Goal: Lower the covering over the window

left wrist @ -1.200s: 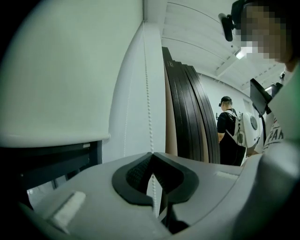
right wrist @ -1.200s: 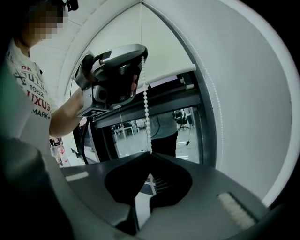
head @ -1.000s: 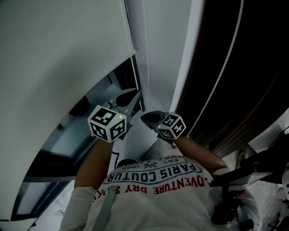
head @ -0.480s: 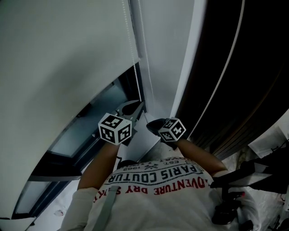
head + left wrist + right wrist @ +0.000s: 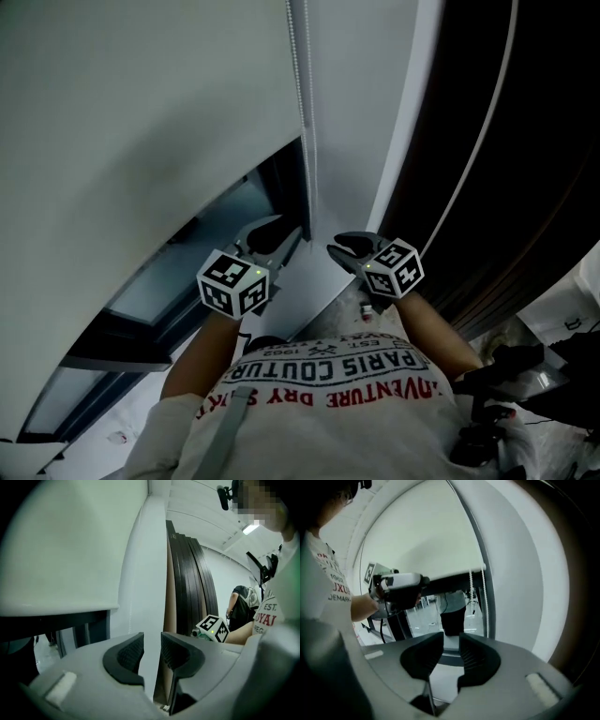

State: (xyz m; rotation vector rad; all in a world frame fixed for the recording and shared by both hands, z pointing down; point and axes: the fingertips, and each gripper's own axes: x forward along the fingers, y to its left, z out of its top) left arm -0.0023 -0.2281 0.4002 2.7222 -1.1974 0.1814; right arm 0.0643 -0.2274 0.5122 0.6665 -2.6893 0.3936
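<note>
Blind point(image 5: 131, 141) fills the upper left of the head view, its bottom edge partway down. Bare window glass point(image 5: 220, 230) shows beneath it, lower left. Left gripper point(image 5: 281, 236) sits low, centre-left; its jaws have just been opening and stand apart with nothing between them. Bead chain point(image 5: 301, 94) hangs down the centre, outside both pairs of jaws. Right gripper point(image 5: 345, 251) is just right of centre; its jaws have also just been opening, apart and empty. Dark panels point(image 5: 506, 141) far right.

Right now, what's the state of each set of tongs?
Left tongs: open, have just been opening, nothing between them.
Right tongs: open, have just been opening, nothing between them.
</note>
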